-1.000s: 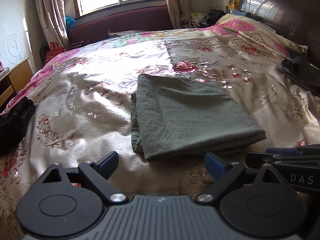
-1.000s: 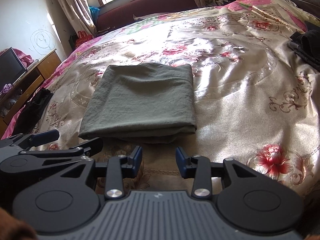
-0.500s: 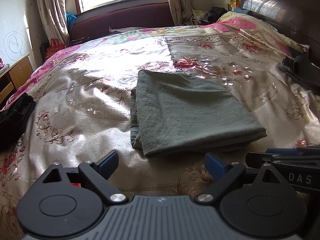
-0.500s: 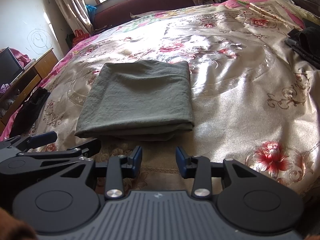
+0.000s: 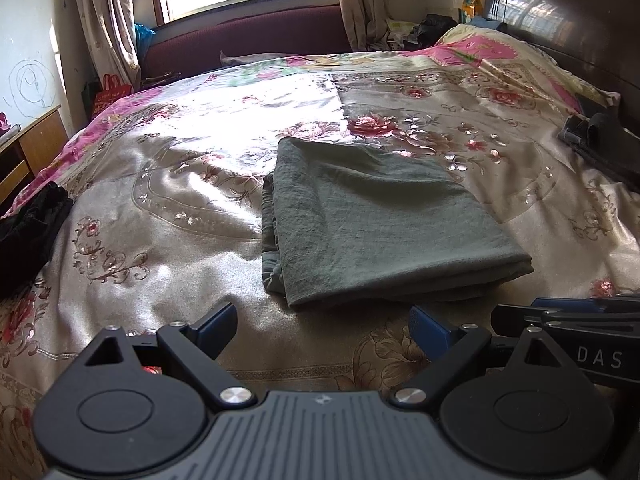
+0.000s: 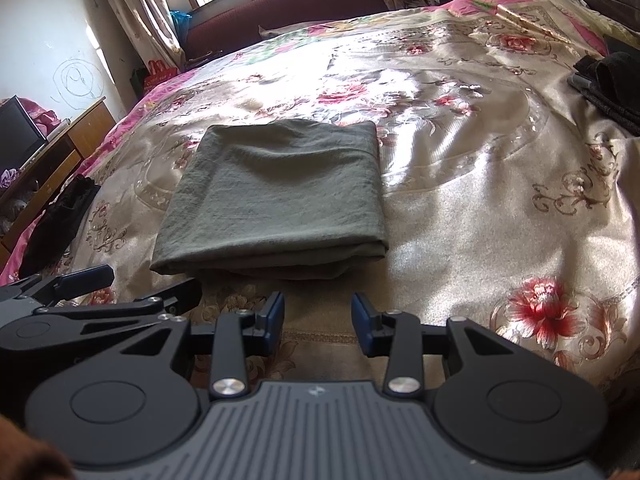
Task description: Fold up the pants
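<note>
The grey-green pants [image 5: 372, 220] lie folded into a flat rectangle on the floral bedspread [image 5: 160, 216]; they also show in the right wrist view [image 6: 276, 196]. My left gripper [image 5: 322, 326] is open wide and empty, a short way back from the pants' near edge. My right gripper [image 6: 318, 316] is open with a narrower gap, empty, just short of the near fold. Each gripper shows at the edge of the other's view: the right one [image 5: 576, 316] and the left one [image 6: 100, 284].
A dark garment [image 5: 28, 228] lies at the bed's left edge. Dark clothes [image 6: 608, 84] lie at the right near the dark wooden headboard [image 5: 560, 16]. A wooden cabinet [image 6: 60, 148] stands left of the bed. A maroon sofa [image 5: 248, 40] sits under the window.
Both grippers have drawn back slightly from the folded pants, which now sit a little farther off. The jaws have not changed.
</note>
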Demonstrator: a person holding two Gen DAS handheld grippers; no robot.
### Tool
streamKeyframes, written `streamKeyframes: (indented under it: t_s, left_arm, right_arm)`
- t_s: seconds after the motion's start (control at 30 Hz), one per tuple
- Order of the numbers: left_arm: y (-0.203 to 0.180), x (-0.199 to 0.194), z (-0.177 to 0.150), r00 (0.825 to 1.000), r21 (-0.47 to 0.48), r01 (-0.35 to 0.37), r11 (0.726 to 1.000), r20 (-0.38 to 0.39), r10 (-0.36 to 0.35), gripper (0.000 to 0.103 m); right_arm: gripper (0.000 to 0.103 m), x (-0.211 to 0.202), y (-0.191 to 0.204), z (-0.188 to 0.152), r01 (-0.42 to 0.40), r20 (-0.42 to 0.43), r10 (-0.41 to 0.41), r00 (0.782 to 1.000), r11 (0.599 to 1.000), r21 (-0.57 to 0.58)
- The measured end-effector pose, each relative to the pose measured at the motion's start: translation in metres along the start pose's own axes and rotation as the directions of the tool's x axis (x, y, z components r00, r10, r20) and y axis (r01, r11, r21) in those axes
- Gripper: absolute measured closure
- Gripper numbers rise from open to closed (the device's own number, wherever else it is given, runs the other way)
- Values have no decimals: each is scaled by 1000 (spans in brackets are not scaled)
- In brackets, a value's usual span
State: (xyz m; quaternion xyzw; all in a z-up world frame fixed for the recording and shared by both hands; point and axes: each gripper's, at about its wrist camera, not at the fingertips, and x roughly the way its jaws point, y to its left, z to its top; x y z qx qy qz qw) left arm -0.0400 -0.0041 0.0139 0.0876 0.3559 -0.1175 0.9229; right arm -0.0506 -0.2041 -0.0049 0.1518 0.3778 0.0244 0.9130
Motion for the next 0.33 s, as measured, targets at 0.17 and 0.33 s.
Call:
streamKeyframes:
  t_s: [0.17, 0.33]
  left_arm:
    - [0, -1, -1, 1000, -1, 1, 1000, 1, -1, 0]
    - [-1, 0, -3, 1000, 3, -4, 1000, -3, 4, 0]
  right_arm:
    - [65, 1, 0, -1, 1, 0, -1, 1000, 1000, 1]
    - [65, 3, -2, -3, -2, -10, 2, 1000, 1000, 8]
